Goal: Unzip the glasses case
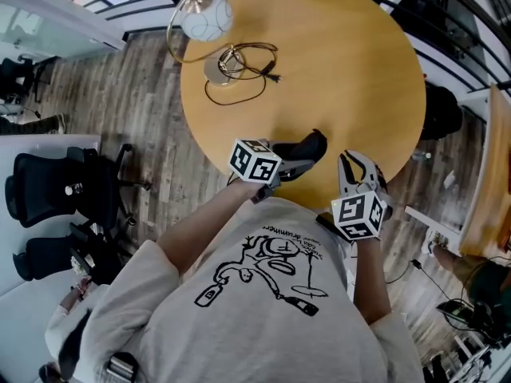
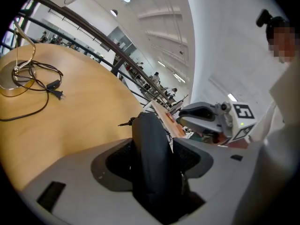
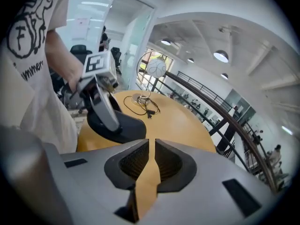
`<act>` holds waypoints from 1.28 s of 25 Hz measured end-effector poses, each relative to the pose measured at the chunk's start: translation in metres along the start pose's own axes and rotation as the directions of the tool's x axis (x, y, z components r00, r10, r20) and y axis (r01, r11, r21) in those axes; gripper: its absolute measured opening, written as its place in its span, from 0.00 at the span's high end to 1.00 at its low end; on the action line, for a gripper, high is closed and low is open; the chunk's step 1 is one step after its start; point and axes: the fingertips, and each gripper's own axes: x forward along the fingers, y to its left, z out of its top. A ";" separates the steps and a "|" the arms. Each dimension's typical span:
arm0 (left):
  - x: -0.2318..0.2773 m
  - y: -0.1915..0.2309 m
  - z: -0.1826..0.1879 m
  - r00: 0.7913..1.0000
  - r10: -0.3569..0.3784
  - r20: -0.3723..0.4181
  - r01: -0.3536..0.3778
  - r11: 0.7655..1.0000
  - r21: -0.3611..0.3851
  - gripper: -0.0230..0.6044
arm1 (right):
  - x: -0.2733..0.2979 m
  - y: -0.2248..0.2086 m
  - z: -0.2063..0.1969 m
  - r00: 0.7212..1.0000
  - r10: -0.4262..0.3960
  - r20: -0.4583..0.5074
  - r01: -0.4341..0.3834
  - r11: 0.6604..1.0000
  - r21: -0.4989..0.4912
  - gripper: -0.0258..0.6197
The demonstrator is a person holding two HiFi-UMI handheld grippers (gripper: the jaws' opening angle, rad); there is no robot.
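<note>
- The left gripper (image 2: 154,150) is clamped on the glasses case (image 2: 149,153). In the left gripper view both pads press on the sides of the black case, which stands on edge between them and runs out past the tips.
- A thin dark tab (image 2: 124,123) sticks out to the left at the far end of the case.
- In the head view the left gripper (image 1: 300,164) reaches in from the left. It holds the case (image 1: 311,147) over the near edge of the table (image 1: 319,62), close in front of the person. I cannot tell whether the case rests on the wood or hangs just above it.
- The right gripper (image 3: 151,159) is empty. Its jaws are drawn almost together, and only a thin slit of table top shows between them.
- In the head view the right gripper (image 1: 355,166) sits just to the right of the case, apart from it, at the table's edge.
- The right gripper view shows the left gripper (image 3: 101,104) and the case (image 3: 119,126) on the left, tilted above the rim of the table (image 3: 178,121).
- The table is round and made of light wood.
- On its far side stands a lamp (image 1: 206,18) with a gold ring and a pale globe. Its black cord (image 1: 239,86) lies coiled beside the base, well away from the case.
- The person wears a white shirt (image 1: 271,294) with a black drawing on it.
- Black office chairs (image 1: 56,190) stand on the wood floor to the left of the table.
</note>
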 end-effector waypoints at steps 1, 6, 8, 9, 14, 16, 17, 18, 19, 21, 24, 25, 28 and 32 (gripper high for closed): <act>0.007 0.010 -0.003 1.000 0.021 -0.010 -0.021 1.000 0.013 0.54 | -0.001 0.002 0.000 1.000 0.007 0.013 -0.008 0.999 0.041 0.92; 0.046 0.063 -0.028 0.989 0.126 -0.082 -0.121 0.991 0.064 0.53 | -0.002 0.015 -0.011 1.000 0.027 0.007 -0.027 0.990 0.138 0.92; 0.060 0.084 -0.042 0.980 0.158 -0.117 -0.152 0.986 0.063 0.53 | -0.003 0.020 -0.013 0.999 0.037 0.002 -0.037 0.988 0.149 0.92; 0.067 0.092 -0.049 0.978 0.164 -0.131 -0.158 0.986 0.053 0.53 | -0.004 0.021 -0.014 0.999 0.043 0.002 -0.043 0.987 0.154 0.92; 0.087 0.114 -0.062 0.975 0.181 -0.129 -0.181 0.983 0.012 0.53 | -0.010 0.027 -0.024 0.998 0.056 -0.013 -0.052 0.981 0.185 0.92; 0.090 0.120 -0.065 0.972 0.193 -0.132 -0.194 0.981 0.006 0.53 | -0.010 0.028 -0.026 0.998 0.061 -0.017 -0.056 0.980 0.191 0.92; 0.091 0.122 -0.066 0.972 0.193 -0.134 -0.195 0.981 -0.002 0.53 | -0.010 0.029 -0.027 0.998 0.063 -0.018 -0.059 0.979 0.194 0.92; 0.092 0.122 -0.066 0.973 0.190 -0.133 -0.193 0.981 -0.012 0.53 | -0.010 0.029 -0.027 0.998 0.065 -0.018 -0.061 0.979 0.195 0.92; 0.093 0.123 -0.066 0.973 0.189 -0.129 -0.193 0.981 -0.020 0.52 | -0.010 0.030 -0.027 0.998 0.066 -0.018 -0.062 0.979 0.196 0.92; 0.090 0.125 -0.063 0.973 0.202 -0.115 -0.206 0.978 -0.024 0.51 | -0.009 0.030 -0.027 0.998 0.068 -0.016 -0.064 0.979 0.196 0.92; 0.081 0.130 -0.058 0.971 0.222 -0.085 -0.226 0.974 -0.032 0.46 | -0.005 0.030 -0.024 0.997 0.073 -0.011 -0.069 0.978 0.195 0.92; 0.077 0.131 -0.055 0.972 0.222 -0.072 -0.225 0.974 -0.039 0.45 | -0.004 0.030 -0.024 0.997 0.074 -0.010 -0.071 0.978 0.196 0.92; 0.062 0.131 -0.046 0.977 0.213 -0.016 -0.214 0.974 -0.069 0.42 | -0.001 0.029 -0.022 0.997 0.077 -0.004 -0.075 0.977 0.200 0.92; 0.032 0.135 -0.031 0.963 0.261 0.061 -0.256 0.963 -0.088 0.41 | 0.003 0.027 -0.017 0.997 0.080 0.010 -0.081 0.976 0.203 0.92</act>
